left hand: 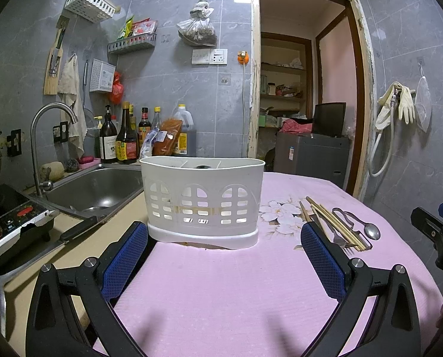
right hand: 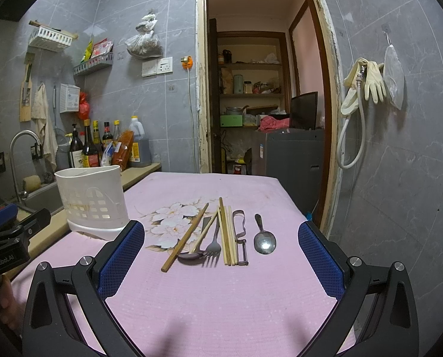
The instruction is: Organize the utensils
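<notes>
The task is hardly begun: the wooden chopsticks (right hand: 225,232), metal fork (right hand: 214,245), steel spoon (right hand: 264,239) and peeler (right hand: 240,236) all lie on the pink cloth (right hand: 215,297), beside the white plastic holder (left hand: 202,199). Left gripper (left hand: 224,255) and right gripper (right hand: 221,255) both stand spread wide, holding nothing.

The caddy (left hand: 202,199) is matt white plastic, its front pierced with arched slots. The tablecloth (right hand: 221,297) looks like soft pink cloth with a fine ribbed weave and a printed flower. The chopsticks (right hand: 228,232) are pale, unvarnished wood. The spoon (right hand: 264,242) and fork (right hand: 213,245) are dull-shining metal, as is the brushed steel sink (left hand: 99,187). The gripper pads (right hand: 121,255) show blue, rough mesh-textured rubber on matt black plastic arms.
</notes>
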Available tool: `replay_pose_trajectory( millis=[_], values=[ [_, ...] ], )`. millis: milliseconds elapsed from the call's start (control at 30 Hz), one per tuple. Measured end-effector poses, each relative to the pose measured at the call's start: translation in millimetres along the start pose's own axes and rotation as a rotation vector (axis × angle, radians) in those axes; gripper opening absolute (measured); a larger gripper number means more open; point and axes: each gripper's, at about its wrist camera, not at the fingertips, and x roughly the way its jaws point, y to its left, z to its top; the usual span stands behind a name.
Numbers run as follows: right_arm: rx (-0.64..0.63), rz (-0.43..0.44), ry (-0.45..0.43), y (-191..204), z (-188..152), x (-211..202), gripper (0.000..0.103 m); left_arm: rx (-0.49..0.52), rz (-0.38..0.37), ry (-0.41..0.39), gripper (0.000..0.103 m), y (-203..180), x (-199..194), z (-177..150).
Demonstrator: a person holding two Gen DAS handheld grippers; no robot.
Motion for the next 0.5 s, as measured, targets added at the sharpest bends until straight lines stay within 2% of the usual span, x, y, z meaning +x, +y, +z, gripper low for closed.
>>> replay_pose_trajectory(
  millis=[500],
  values=[
    [0.002, 0.001, 0.000, -0.3, -0.6, 0.5, 0.103, 0.008, 0.003, -0.006, 0.101, -2.0, -2.9, 2.5]
  ],
)
